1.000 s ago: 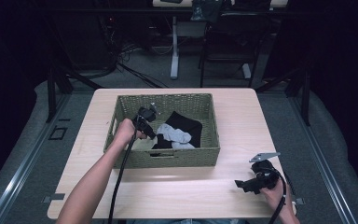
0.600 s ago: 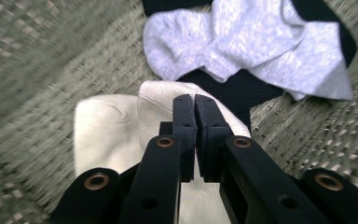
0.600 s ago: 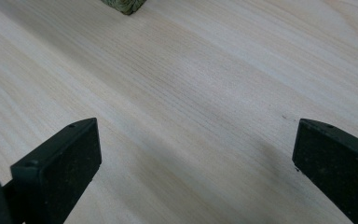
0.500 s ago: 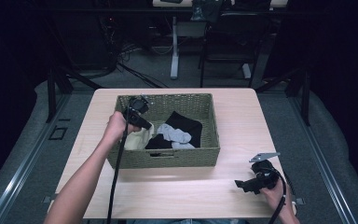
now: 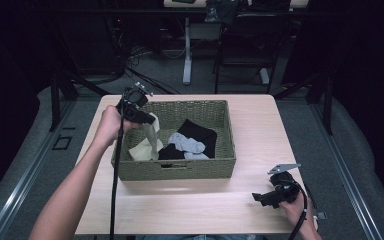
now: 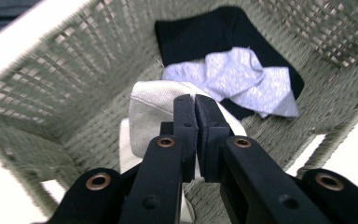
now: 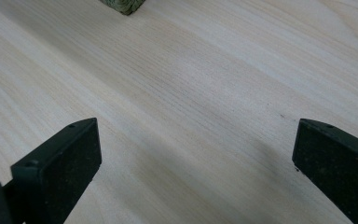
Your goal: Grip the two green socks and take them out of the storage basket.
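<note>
A woven green basket (image 5: 180,170) stands mid-table with cloths inside: a cream cloth (image 5: 147,145), a light grey cloth (image 5: 186,145) and a black cloth (image 5: 200,134). My left gripper (image 5: 150,121) is raised over the basket's left end, shut on the cream cloth, which hangs down from its jaws. In the left gripper view the jaws (image 6: 196,105) pinch the cream cloth (image 6: 151,105) above the grey cloth (image 6: 242,81) and black cloth (image 6: 214,32). My right gripper (image 5: 258,197) rests low over the table at the front right, open, with bare wood between its fingers (image 7: 70,154).
The light wooden table (image 5: 260,125) has bare room right of and in front of the basket. A corner of the basket (image 7: 123,5) shows at the top of the right gripper view. Dark floor, chair legs and a metal frame lie beyond the table.
My left gripper has risen up and leftward out of the basket, drawing the cream cloth up with it. The right gripper has stayed in place.
</note>
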The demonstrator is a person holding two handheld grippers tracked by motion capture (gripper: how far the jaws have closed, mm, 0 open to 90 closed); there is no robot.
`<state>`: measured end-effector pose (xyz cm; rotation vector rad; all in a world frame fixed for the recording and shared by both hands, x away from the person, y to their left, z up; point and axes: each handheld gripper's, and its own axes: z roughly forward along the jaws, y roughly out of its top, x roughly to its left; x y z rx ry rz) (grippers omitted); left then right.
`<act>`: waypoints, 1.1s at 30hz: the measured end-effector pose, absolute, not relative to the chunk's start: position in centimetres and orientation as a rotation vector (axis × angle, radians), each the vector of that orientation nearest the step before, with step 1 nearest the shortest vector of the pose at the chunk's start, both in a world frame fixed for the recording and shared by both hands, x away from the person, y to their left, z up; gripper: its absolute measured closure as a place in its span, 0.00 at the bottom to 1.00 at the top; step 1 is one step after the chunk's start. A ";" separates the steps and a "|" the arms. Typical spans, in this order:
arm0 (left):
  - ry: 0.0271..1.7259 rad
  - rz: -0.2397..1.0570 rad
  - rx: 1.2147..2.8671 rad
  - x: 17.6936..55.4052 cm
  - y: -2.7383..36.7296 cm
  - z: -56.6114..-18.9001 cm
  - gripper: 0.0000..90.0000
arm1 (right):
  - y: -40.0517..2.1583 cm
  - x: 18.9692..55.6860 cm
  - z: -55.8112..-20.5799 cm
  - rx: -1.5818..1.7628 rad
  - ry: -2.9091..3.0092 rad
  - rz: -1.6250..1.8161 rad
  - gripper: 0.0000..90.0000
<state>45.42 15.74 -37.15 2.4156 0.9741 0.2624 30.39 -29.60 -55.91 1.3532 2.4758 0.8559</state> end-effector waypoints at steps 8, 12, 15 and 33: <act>0.976 0.321 2.366 45.2 16.5 -34.0 0.98 | -29.6 30.4 -56.0 1.353 2.477 0.861 0.01; 0.978 0.352 2.336 45.2 16.8 -32.2 0.98 | -29.6 30.4 -56.0 1.353 2.477 0.861 0.01; 0.978 0.366 2.333 45.2 16.9 -31.4 0.98 | -29.6 30.4 -55.9 1.352 2.478 0.858 0.01; 1.101 0.475 2.237 44.3 22.5 -27.4 0.98 | -29.5 30.4 -55.9 1.353 2.474 0.859 0.00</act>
